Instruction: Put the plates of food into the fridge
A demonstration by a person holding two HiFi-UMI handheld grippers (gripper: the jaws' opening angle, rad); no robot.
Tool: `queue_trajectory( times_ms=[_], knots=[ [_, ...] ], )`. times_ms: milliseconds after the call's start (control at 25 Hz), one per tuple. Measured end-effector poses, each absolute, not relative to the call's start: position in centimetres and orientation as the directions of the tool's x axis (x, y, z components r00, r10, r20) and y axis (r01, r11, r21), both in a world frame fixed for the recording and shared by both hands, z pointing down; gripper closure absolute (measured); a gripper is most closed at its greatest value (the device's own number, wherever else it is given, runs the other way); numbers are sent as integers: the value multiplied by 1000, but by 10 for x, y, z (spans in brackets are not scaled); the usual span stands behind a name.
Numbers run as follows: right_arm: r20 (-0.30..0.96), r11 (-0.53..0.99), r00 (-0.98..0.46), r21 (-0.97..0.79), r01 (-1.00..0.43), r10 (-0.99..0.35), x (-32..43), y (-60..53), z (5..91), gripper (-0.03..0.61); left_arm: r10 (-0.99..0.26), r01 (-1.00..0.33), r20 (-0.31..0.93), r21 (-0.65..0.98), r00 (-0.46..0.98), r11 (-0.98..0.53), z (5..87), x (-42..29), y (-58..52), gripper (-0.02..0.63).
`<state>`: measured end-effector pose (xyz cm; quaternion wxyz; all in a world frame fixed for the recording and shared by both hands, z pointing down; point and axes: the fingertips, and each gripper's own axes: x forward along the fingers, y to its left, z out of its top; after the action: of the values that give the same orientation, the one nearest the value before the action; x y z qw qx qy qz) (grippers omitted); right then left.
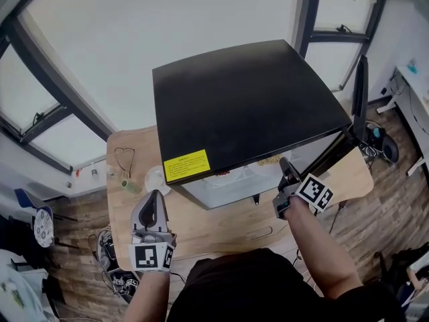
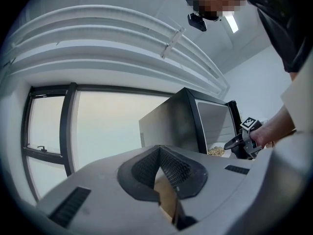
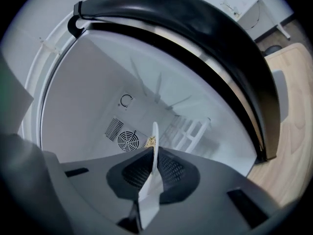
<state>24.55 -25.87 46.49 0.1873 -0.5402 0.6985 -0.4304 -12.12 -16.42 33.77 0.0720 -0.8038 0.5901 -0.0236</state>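
Observation:
A black mini fridge stands on a wooden table with its door swung open to the right. My right gripper is at the fridge's opening, shut on the rim of a white plate. The plate carries pale crumbly food and reaches into the white interior. In the left gripper view the same plate of food shows at the fridge mouth. My left gripper hovers over the table left of the fridge. Its jaws meet with nothing between them.
A second white dish, a small green thing and a loop of wire lie on the table left of the fridge. Inside are a round fan vent and a white wire rack. Windows lie behind the table.

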Motion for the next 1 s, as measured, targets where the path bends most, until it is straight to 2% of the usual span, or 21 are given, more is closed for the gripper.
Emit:
queue_trajectory(
  times_ms=[320,560,1000],
  knots=[
    [323,47,-264,-550,-834,-909,253,-274,467,499,-962,-952,-28,-154,270,-263,341,-129,-168,609],
    [401,35,-179,-340,-940,-899,262,-283,476,462,-964,-953,-17,-156,265,-260,342,-125,-170,609],
    [276,116,-198,-289,-950,-940,265,-282,445,462,-967,-954,15,-162,255,-254,353,-112,-169,611]
  ],
)
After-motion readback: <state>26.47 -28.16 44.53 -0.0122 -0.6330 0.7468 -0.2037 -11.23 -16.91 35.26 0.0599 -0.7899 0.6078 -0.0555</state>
